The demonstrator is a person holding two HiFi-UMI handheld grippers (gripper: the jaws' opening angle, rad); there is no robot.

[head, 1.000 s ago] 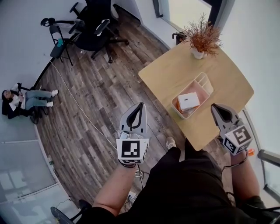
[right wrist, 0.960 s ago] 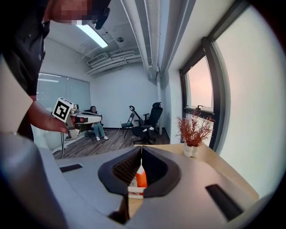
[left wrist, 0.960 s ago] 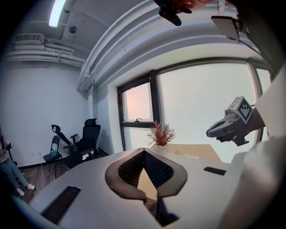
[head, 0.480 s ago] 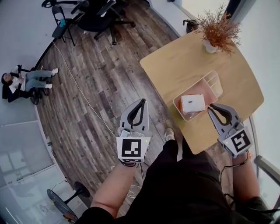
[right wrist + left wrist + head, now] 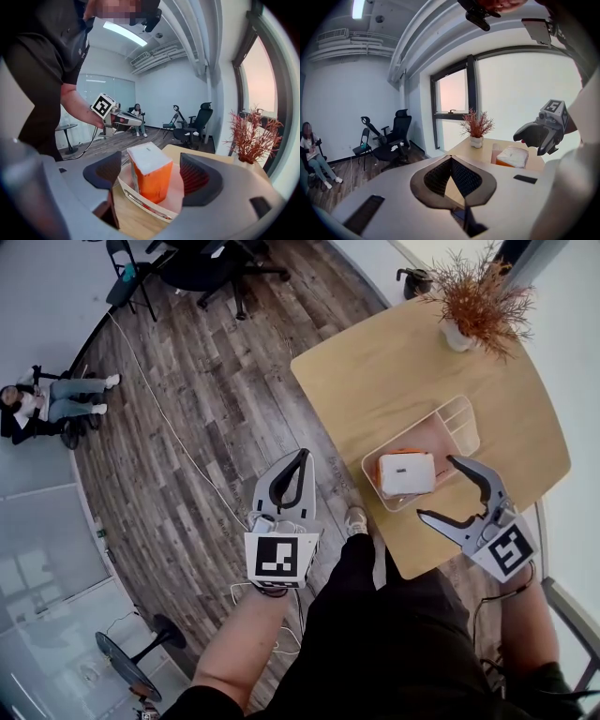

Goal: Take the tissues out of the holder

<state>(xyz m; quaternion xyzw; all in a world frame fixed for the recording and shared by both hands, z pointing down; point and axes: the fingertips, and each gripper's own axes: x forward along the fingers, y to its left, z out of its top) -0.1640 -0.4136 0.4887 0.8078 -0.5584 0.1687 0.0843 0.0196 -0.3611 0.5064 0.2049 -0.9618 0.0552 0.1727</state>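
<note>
An orange tissue pack (image 5: 405, 473) with a white top stands in a pale pink wire holder (image 5: 448, 418) on the round wooden table (image 5: 375, 381). My right gripper (image 5: 437, 487) hovers at the holder's near side with its jaws opening wide. In the right gripper view the tissue pack (image 5: 149, 176) sits in the holder (image 5: 140, 204) just ahead of the gap of the right gripper (image 5: 151, 165), and no pad touches it. My left gripper (image 5: 302, 456) hangs over the floor left of the table, shut and empty. Its jaws (image 5: 451, 159) meet at the tips.
A potted dried plant (image 5: 473, 306) stands at the table's far edge. Office chairs (image 5: 202, 259) are at the back of the room. A person (image 5: 37, 409) sits by the left wall. A cable (image 5: 178, 442) runs across the wooden floor.
The right gripper's jaws have gone from shut to wide open and have come up to the holder's near side. The left gripper has hardly moved.
</note>
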